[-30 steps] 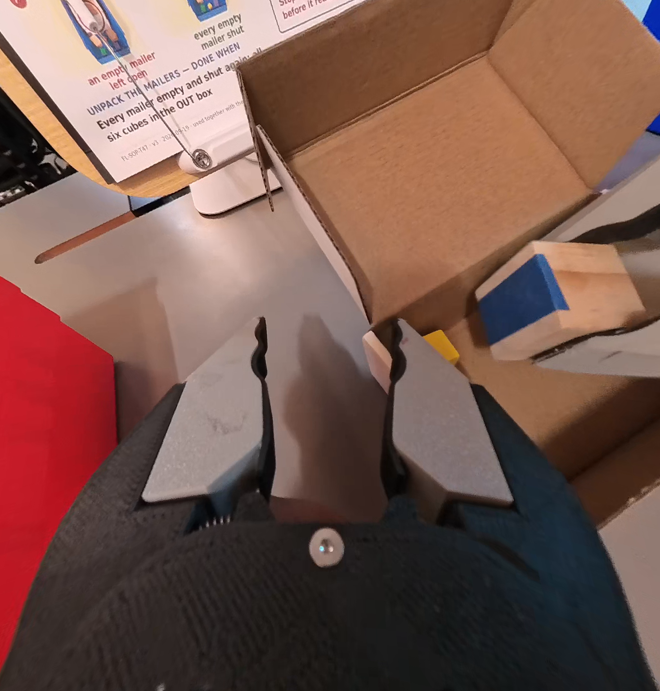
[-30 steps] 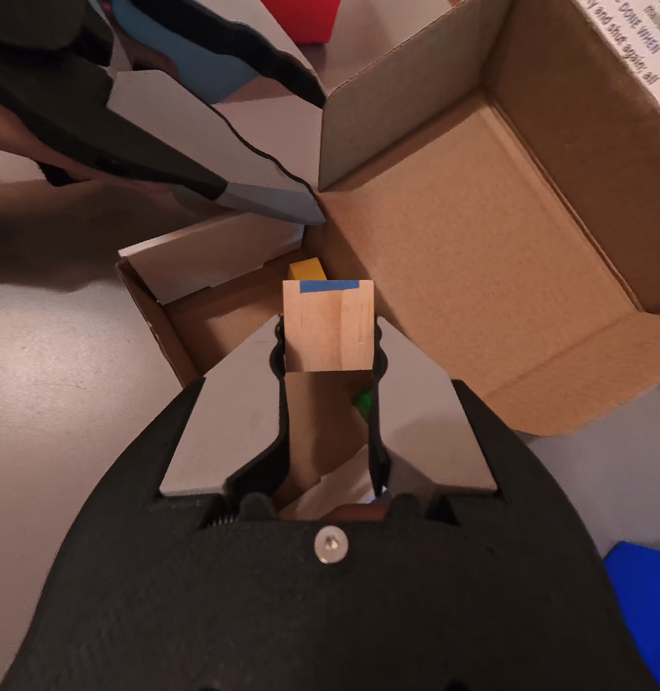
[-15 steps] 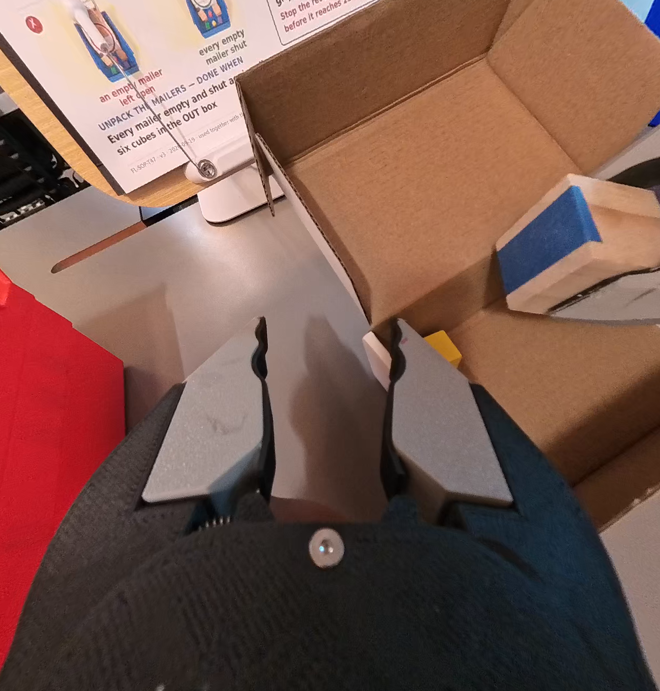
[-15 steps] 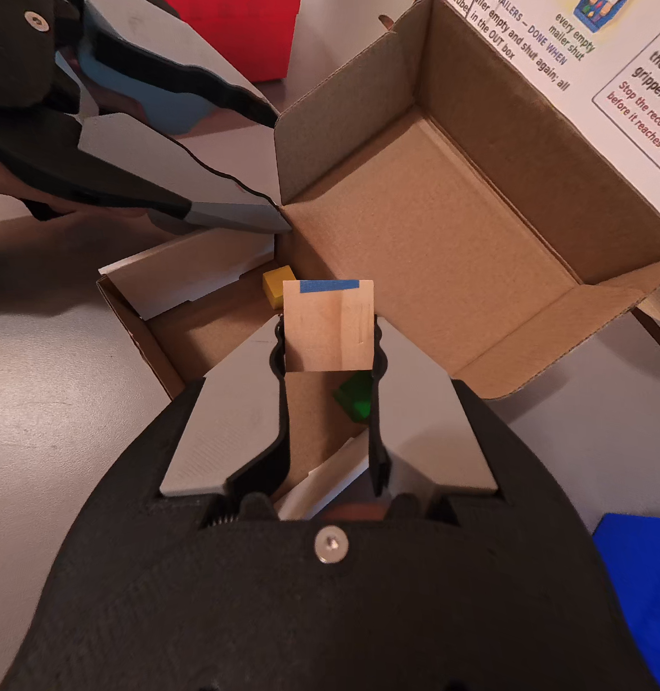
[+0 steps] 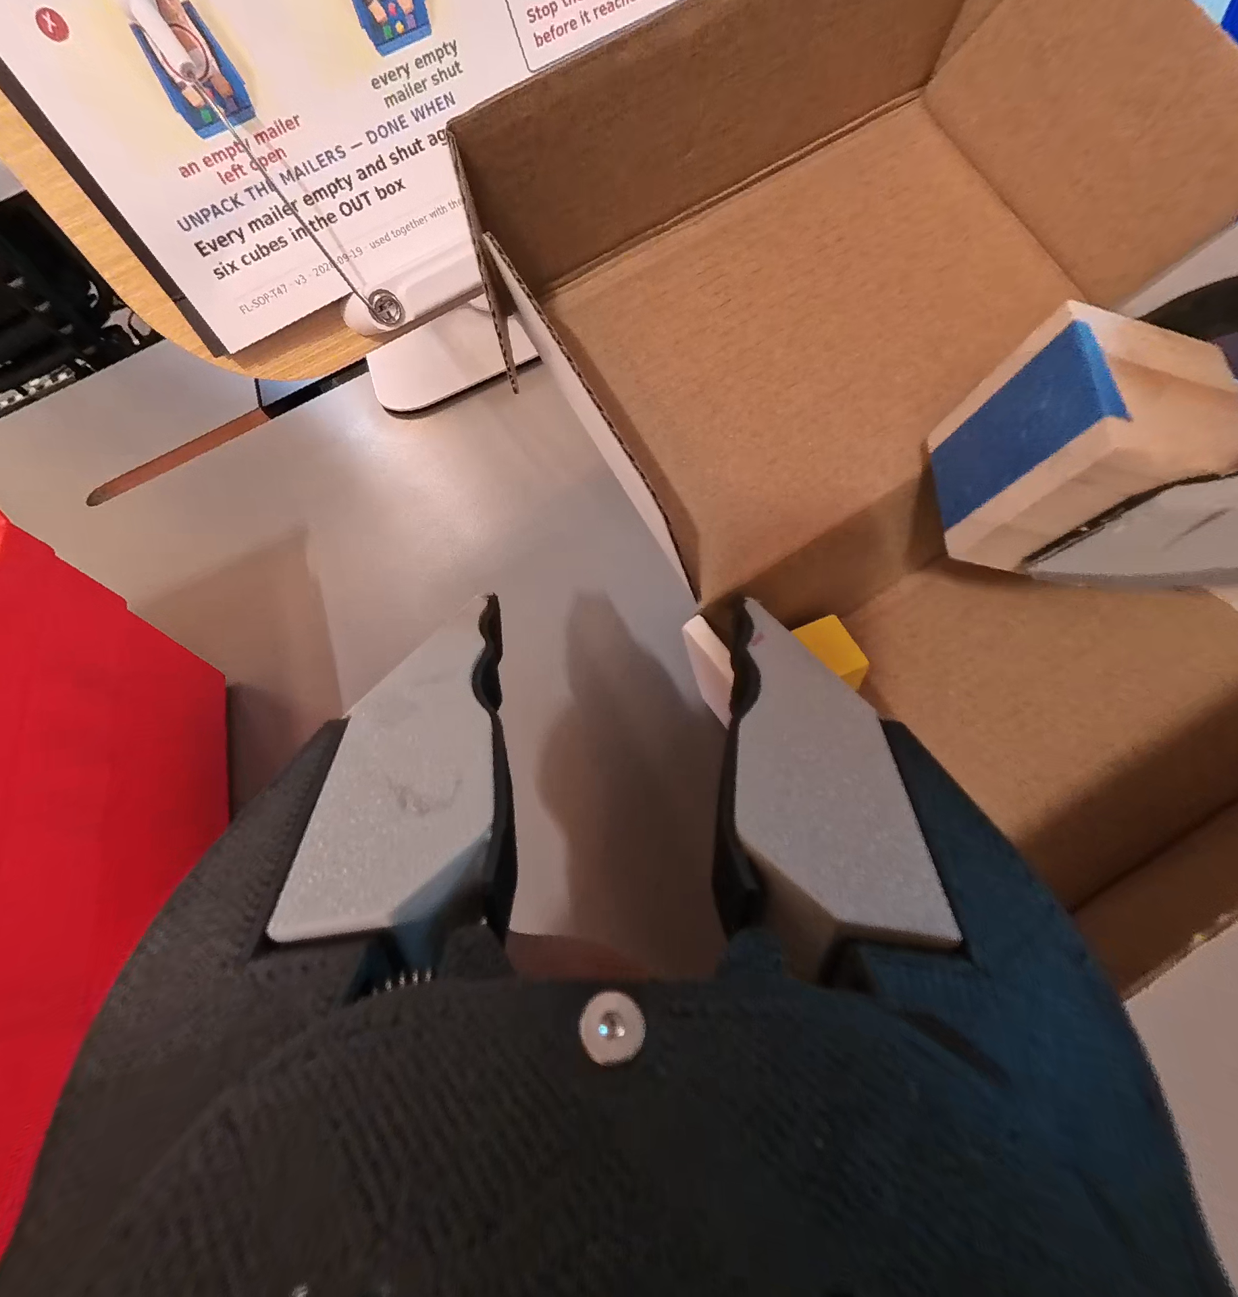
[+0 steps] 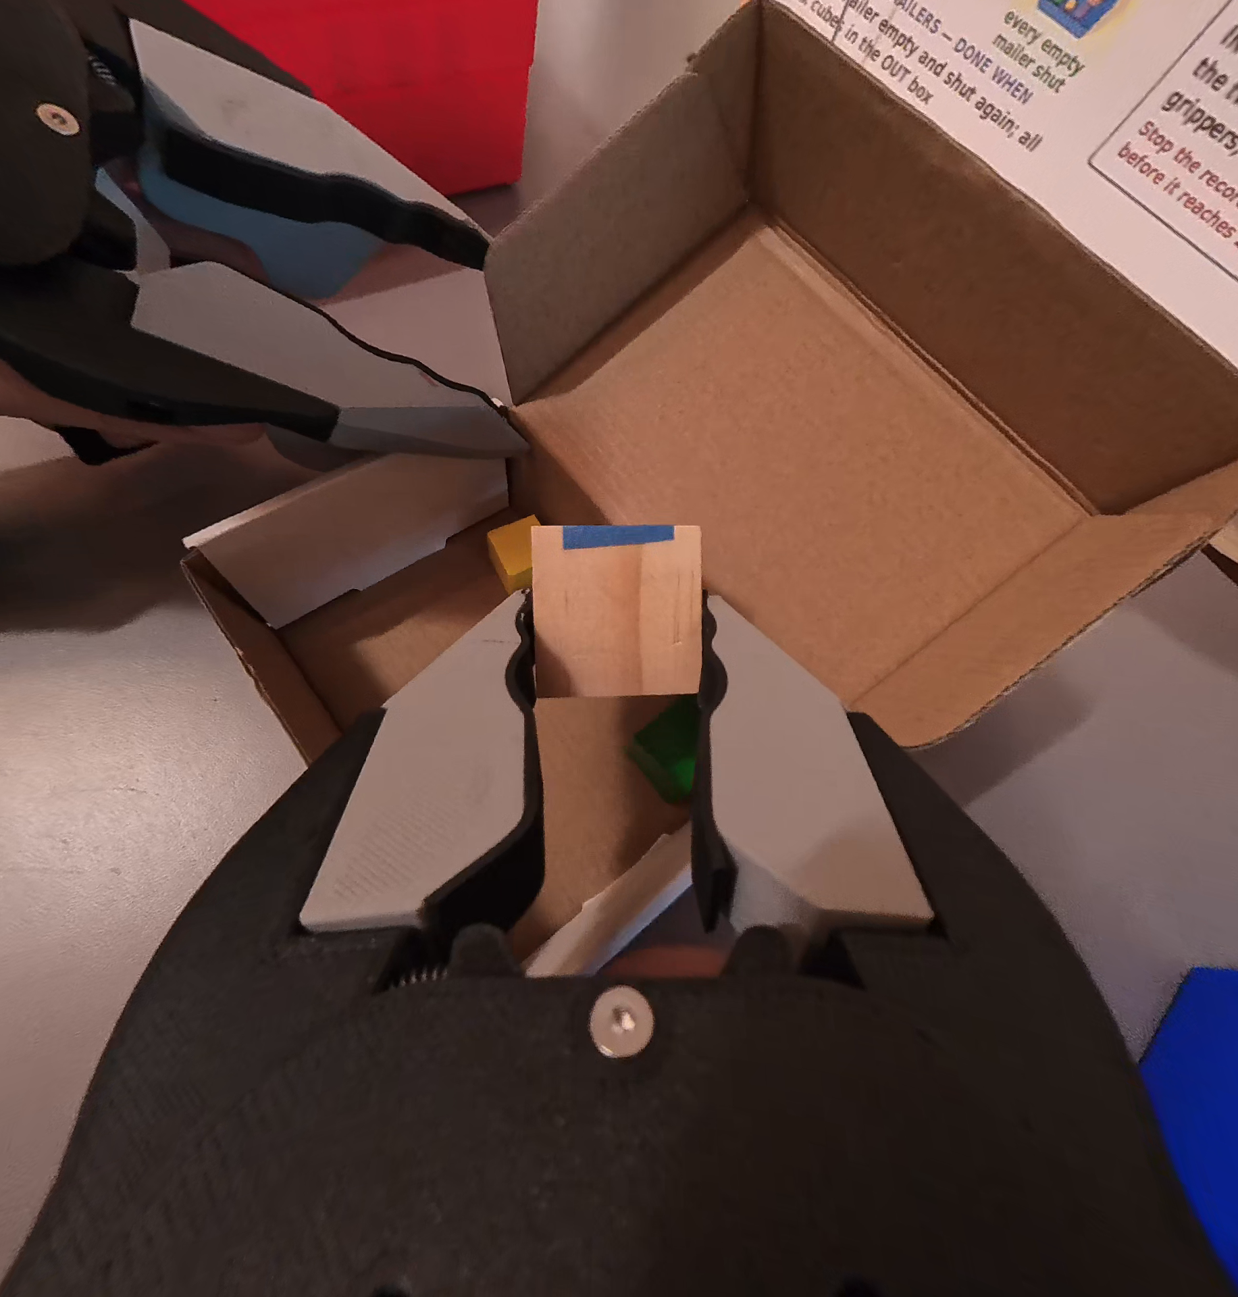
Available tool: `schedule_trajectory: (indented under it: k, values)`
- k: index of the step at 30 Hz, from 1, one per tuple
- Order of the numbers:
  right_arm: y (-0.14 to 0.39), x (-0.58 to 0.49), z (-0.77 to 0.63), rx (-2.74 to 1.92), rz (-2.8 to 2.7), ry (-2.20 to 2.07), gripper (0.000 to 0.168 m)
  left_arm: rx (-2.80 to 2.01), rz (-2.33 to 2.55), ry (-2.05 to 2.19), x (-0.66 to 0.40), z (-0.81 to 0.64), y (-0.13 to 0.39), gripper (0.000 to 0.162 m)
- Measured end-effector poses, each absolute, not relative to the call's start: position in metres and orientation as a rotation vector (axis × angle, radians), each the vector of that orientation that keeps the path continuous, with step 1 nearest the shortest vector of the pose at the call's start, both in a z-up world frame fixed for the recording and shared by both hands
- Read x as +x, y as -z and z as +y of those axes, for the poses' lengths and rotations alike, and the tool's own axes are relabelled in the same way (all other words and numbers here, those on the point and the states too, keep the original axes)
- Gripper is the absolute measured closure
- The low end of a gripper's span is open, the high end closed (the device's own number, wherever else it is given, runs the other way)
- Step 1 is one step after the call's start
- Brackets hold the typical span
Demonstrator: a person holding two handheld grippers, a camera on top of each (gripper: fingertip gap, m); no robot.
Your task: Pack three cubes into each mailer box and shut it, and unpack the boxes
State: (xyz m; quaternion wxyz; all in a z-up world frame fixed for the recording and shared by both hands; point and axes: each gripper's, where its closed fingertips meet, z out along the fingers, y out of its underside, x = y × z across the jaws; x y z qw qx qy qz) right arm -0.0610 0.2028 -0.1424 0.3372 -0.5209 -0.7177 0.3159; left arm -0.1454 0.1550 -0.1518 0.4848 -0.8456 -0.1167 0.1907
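The brown mailer box [image 6: 251, 632] lies open with its lid [image 6: 777, 456] raised. A yellow cube [image 6: 510, 554] and a green cube [image 6: 668, 747] lie inside it. My right gripper [image 6: 616, 610] is shut on a wooden cube with a blue face [image 6: 616, 617] and holds it above the box. In the left wrist view this cube [image 5: 1023, 435] hangs at the right over the box [image 5: 1023, 737], and the yellow cube [image 5: 833, 656] shows by the corner. My left gripper [image 5: 616, 617] is open and empty, with one finger against the box's left corner at the lid hinge. It also shows in the right wrist view [image 6: 500, 337].
A red box [image 5: 75, 702] stands left of my left gripper and shows at the top of the right wrist view [image 6: 405, 84]. An instruction sign [image 5: 286, 175] on a white stand is behind the mailer. A blue box [image 6: 1219, 1053] is at the lower right. The table [image 6: 75, 807] is grey.
My right gripper has risen and drawn back with the blue-faced cube, so more of the box and the green cube show. My left gripper has stayed at the box corner.
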Motion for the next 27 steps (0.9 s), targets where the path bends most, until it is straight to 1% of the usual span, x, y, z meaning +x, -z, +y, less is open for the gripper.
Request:
schedule_trajectory:
  k: [27]
  values:
    - [0.1413,-0.0592,0.2040,-1.365,-1.811,-0.862,0.125,-2.055,-0.299,-0.431,-0.1456,0.1556,0.1532,0.098]
